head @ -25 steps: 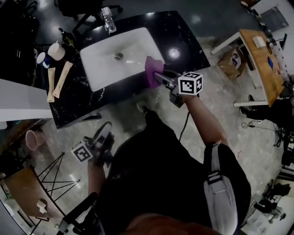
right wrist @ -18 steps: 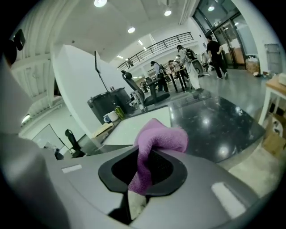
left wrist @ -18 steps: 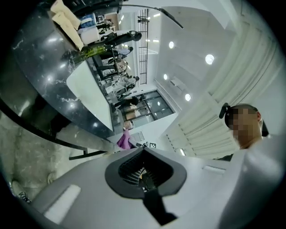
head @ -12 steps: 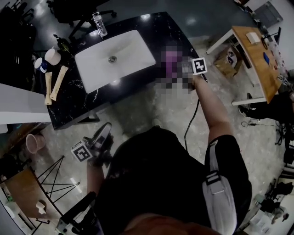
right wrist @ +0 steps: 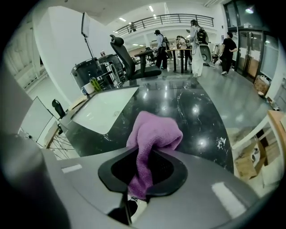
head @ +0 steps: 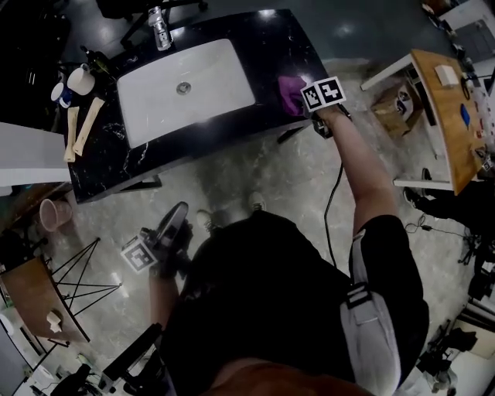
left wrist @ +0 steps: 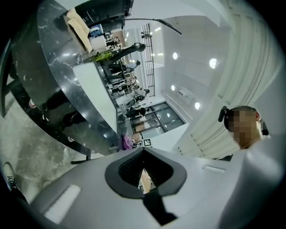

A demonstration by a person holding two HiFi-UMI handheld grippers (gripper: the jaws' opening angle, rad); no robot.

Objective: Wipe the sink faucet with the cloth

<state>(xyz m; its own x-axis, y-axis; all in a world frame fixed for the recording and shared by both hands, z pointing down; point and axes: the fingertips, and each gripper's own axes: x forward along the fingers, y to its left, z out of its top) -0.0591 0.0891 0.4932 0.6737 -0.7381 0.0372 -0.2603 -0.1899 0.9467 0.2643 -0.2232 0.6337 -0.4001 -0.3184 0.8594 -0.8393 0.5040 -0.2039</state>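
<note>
A purple cloth (head: 291, 83) hangs pinched in my right gripper (head: 313, 97) over the right end of the black marble counter (head: 271, 42). In the right gripper view the cloth (right wrist: 156, 132) runs down between the jaws of the right gripper (right wrist: 147, 156), which have just eased a little wider but still hold it. The white sink (head: 216, 73) lies to the left, with the chrome faucet (head: 158, 19) at its far rim, well away from the cloth. My left gripper (head: 172, 230) hangs low over the floor, shut and empty; in its own view the left gripper (left wrist: 144, 154) shows its jaws together.
Cups (head: 77, 77) and two pale tubes (head: 81, 124) sit on the counter's left end. A wooden table (head: 445, 100) and a cardboard box (head: 396, 104) stand to the right. A pink bucket (head: 52, 213) and a wire rack (head: 77, 278) are on the floor at left.
My right gripper has carried the cloth from the sink's near edge rightward to the counter's right end and tipped downward. The left gripper has shifted only slightly.
</note>
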